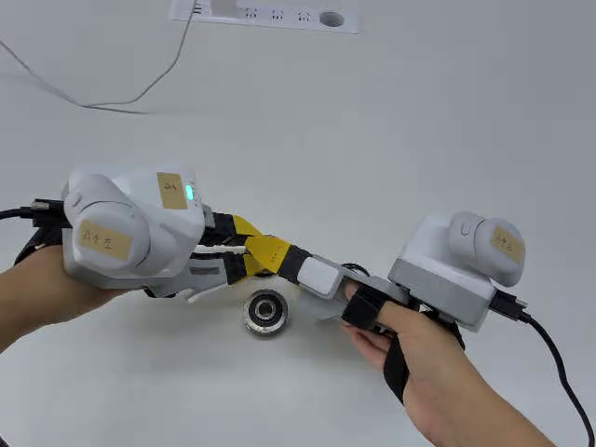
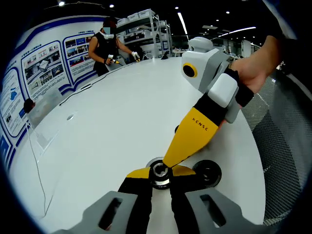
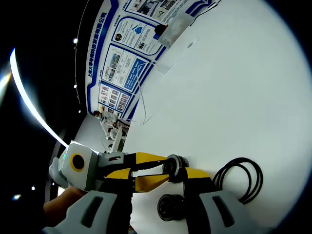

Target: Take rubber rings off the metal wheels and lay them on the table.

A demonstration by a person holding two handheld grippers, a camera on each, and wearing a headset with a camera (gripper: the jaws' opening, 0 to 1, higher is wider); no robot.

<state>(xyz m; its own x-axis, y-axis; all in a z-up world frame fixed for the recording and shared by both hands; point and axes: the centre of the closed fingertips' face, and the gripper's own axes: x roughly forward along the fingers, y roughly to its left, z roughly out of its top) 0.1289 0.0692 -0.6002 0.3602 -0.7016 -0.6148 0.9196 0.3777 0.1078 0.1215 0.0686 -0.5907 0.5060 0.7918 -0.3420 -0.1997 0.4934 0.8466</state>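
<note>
My left gripper (image 2: pixel 161 173) is shut on a small metal wheel (image 2: pixel 160 170) and holds it above the white table (image 1: pixel 391 140). From the right, the right gripper (image 3: pixel 171 176) reaches in, its yellow jaws closed on either side of that wheel's rim (image 3: pixel 174 165), where the black rubber ring sits. In the head view the two grippers meet tip to tip, left gripper (image 1: pixel 250 250) and right gripper (image 1: pixel 272 253). A second metal wheel (image 1: pixel 265 312) lies on the table just below them. Loose black rubber rings (image 3: pixel 242 178) lie on the table beside the right jaw.
A white power strip (image 1: pixel 265 13) lies along the far table edge, with a thin cable (image 1: pixel 93 98) running off to the left. In the left gripper view another person (image 2: pixel 105 46) stands at the far end, and the table's edge (image 2: pixel 253 161) drops to a mesh floor.
</note>
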